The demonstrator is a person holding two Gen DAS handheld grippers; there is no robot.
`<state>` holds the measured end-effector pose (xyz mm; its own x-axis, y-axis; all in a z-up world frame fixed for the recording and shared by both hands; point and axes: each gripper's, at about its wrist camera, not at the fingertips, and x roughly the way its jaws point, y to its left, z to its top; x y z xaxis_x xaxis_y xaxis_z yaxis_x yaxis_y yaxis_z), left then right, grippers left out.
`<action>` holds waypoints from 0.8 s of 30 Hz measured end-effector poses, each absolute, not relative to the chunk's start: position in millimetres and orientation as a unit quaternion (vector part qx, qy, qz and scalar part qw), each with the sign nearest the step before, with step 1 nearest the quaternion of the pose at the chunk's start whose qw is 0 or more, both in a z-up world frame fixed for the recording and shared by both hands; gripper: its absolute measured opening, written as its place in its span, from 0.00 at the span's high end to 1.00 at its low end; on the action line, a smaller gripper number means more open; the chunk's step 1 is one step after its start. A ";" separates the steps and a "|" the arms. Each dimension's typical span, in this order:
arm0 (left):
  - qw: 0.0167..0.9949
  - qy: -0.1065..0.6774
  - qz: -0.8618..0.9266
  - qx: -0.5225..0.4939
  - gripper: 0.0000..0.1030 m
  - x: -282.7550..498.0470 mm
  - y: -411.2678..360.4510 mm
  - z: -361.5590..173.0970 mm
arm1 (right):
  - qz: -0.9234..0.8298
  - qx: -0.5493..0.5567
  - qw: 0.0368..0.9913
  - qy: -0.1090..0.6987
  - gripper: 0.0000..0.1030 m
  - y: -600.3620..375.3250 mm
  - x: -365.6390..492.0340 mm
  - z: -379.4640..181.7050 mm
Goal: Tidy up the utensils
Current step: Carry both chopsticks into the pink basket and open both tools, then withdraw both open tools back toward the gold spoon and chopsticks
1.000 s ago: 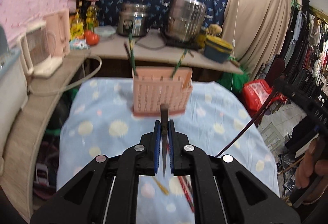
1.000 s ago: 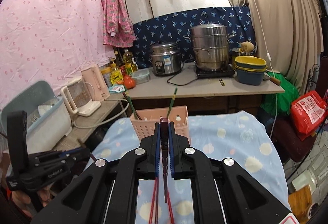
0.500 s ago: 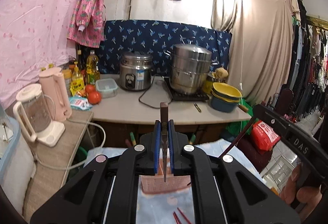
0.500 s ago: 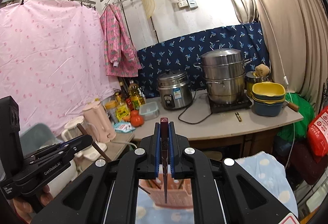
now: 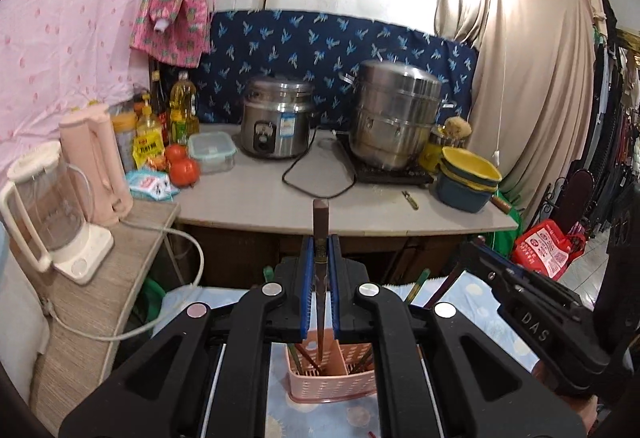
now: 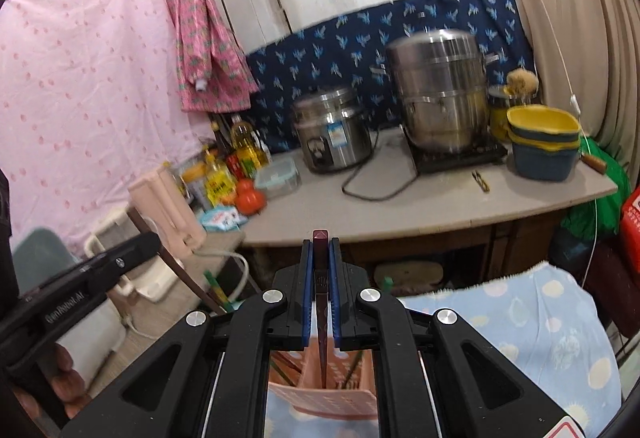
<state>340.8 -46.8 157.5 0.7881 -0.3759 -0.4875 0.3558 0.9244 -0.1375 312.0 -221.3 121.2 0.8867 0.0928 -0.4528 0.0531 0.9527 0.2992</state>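
Each gripper, left [image 5: 320, 302] and right [image 6: 320, 302], clamps one chopstick above the pink basket [image 5: 332, 378]. Released crooked, either could miss it.

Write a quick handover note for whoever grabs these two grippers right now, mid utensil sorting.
Left gripper: shut on a dark brown chopstick, tip down inside the pink slotted plastic utensil basket.
Right gripper: shut on a dark red chopstick, tip over the same basket.
Done: several chopsticks already stand in the basket.
Left: release both; a red piece shows on the blue dotted cloth.
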 end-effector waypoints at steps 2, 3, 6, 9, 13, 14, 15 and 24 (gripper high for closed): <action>0.944 0.270 -0.188 -0.019 0.92 341.5 -46.9 142.9 | 0.012 0.156 0.953 0.259 0.92 -223.0 315.0 103.1; 0.945 0.271 -0.181 -0.021 0.91 340.8 -46.0 135.3 | 0.009 0.157 0.952 0.264 0.87 -224.7 314.1 96.0; 0.945 0.277 -0.171 -0.027 0.63 337.9 -43.7 123.9 | -0.010 0.162 0.951 0.261 0.60 -229.2 304.1 85.6; 0.948 0.274 -0.156 -0.034 0.46 330.7 -38.2 120.4 | -0.017 0.170 0.951 0.257 0.58 -235.3 294.2 84.0; 0.947 0.283 -0.147 -0.029 0.45 320.5 -36.1 115.7 | -0.017 0.174 0.951 0.256 0.57 -238.3 275.7 84.3; 0.947 0.284 -0.145 -0.027 0.45 315.9 -36.3 114.6 | -0.017 0.173 0.951 0.256 0.57 -238.8 271.9 84.5; 0.947 0.285 -0.145 -0.026 0.45 312.7 -36.2 113.6 | -0.017 0.170 0.951 0.256 0.57 -237.7 267.6 84.6; 0.945 0.296 -0.138 -0.001 0.45 266.5 -39.8 103.5 | -0.007 0.132 0.954 0.268 0.57 -215.1 215.0 79.7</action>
<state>266.5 -39.8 103.5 0.7860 -0.2617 -0.5601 0.2606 0.9618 -0.0837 215.0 -215.1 79.7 0.8565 0.0577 -0.5130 0.0833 0.9653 0.2476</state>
